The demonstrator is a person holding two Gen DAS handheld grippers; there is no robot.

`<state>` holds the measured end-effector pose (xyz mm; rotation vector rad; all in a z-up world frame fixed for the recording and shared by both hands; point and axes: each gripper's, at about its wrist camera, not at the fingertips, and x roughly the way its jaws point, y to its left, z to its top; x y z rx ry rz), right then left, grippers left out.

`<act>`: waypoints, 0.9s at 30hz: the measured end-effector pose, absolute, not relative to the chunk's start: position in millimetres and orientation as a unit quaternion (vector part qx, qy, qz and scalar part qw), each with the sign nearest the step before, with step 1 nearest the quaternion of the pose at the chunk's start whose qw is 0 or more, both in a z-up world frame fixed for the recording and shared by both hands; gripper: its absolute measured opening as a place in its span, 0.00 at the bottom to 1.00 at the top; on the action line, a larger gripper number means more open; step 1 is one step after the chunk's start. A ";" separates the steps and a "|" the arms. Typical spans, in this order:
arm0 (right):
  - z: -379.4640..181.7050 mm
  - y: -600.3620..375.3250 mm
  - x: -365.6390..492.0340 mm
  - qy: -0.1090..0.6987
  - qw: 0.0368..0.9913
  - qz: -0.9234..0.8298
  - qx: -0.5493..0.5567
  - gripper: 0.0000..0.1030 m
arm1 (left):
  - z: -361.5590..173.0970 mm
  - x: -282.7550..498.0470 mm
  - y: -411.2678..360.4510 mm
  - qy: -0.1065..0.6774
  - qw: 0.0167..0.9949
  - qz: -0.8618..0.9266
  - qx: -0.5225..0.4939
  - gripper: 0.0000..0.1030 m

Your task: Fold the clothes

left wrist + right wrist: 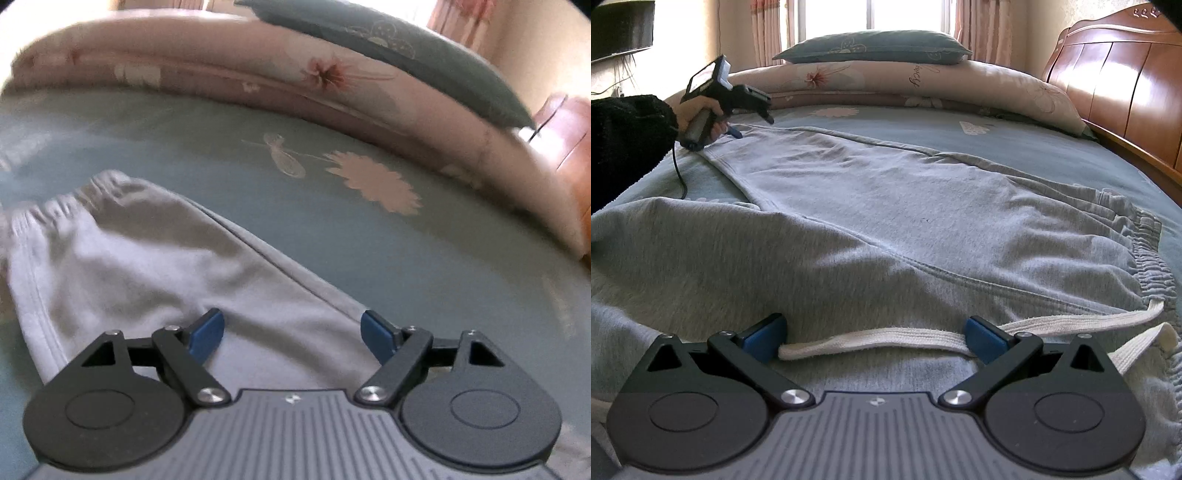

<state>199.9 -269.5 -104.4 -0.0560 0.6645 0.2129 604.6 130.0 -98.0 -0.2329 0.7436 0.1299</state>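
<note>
Grey sweatpants (pixel 886 206) lie spread across the blue-green bedsheet (pixel 1052 155) of a bed, and both grippers are at them. At the far left of the right wrist view, a hand (pixel 698 114) in a black fleecy sleeve (pixel 624 140) holds the left gripper (pixel 753 118) by its pistol handle, its tips just over the far end of one trouser leg; a dark cable (pixel 679 177) trails from the handle down over the sheet. In its own view the left gripper (pixel 293 332) stands wide open, blue pads (pixel 205 338) well apart with nothing between them, over the leg near its gathered cuff (pixel 70 206). A pale flower print (pixel 373 184) marks the sheet to the right of the leg (this view is rather blurred).

Nearer the middle, the right gripper (pixel 875 338) is also wide open over the waist part of the sweatpants. A white flat drawstring (pixel 871 343) runs across the gap between its blue pads (pixel 764 338), passing by both, but the jaws are not closed on it. Further right the drawstring reaches the elastic waistband (pixel 1152 258), bunched at the right edge of the garment.

Beyond the sweatpants a pink floral quilt (pixel 886 81) is rolled along the bed with a grey-green pillow (pixel 875 46) on top, and a wooden headboard (pixel 1119 81) stands at the far right
</note>
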 end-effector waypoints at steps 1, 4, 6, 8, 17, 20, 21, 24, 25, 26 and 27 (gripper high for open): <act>-104.4 -269.4 200.0 0.326 0.939 0.104 -0.028 1.00 | -98.3 607.1 130.9 0.364 0.922 0.086 -0.104 0.79; -104.2 -269.3 199.4 0.325 0.940 0.104 -0.027 1.00 | -84.6 601.7 131.8 0.371 0.913 0.119 -0.117 0.78; -104.0 -269.7 199.0 0.325 0.940 0.104 -0.026 1.00 | -70.1 591.0 126.2 0.382 0.911 0.103 -0.117 0.78; -102.8 -269.8 198.2 0.326 0.939 0.104 -0.027 1.00 | -53.6 575.8 114.9 0.396 0.908 0.078 -0.107 0.78; -89.5 -272.2 189.3 0.319 0.940 0.118 -0.008 1.00 | 17.7 472.1 24.2 0.441 0.896 -0.039 0.005 0.79; -84.0 -274.6 181.9 0.305 0.945 0.118 -0.005 1.00 | 34.6 444.4 -9.4 0.438 0.894 -0.093 0.024 0.80; -82.2 -275.4 179.5 0.301 0.946 0.118 -0.003 1.00 | 37.8 439.4 -20.3 0.434 0.894 -0.109 0.024 0.80; -76.8 -277.9 172.1 0.287 0.951 0.117 0.000 1.00 | 36.3 438.8 -51.2 0.426 0.894 -0.140 0.017 0.80; -74.9 -278.7 169.7 0.282 0.952 0.117 0.001 1.00 | 32.2 443.2 -59.5 0.428 0.892 -0.142 0.013 0.80; -73.1 -279.5 167.2 0.277 0.954 0.117 0.002 1.00 | 26.2 449.7 -68.2 0.433 0.890 -0.142 0.007 0.80; -71.3 -280.3 164.7 0.273 0.955 0.117 0.003 1.00 | 18.3 458.1 -76.1 0.438 0.888 -0.143 -0.001 0.80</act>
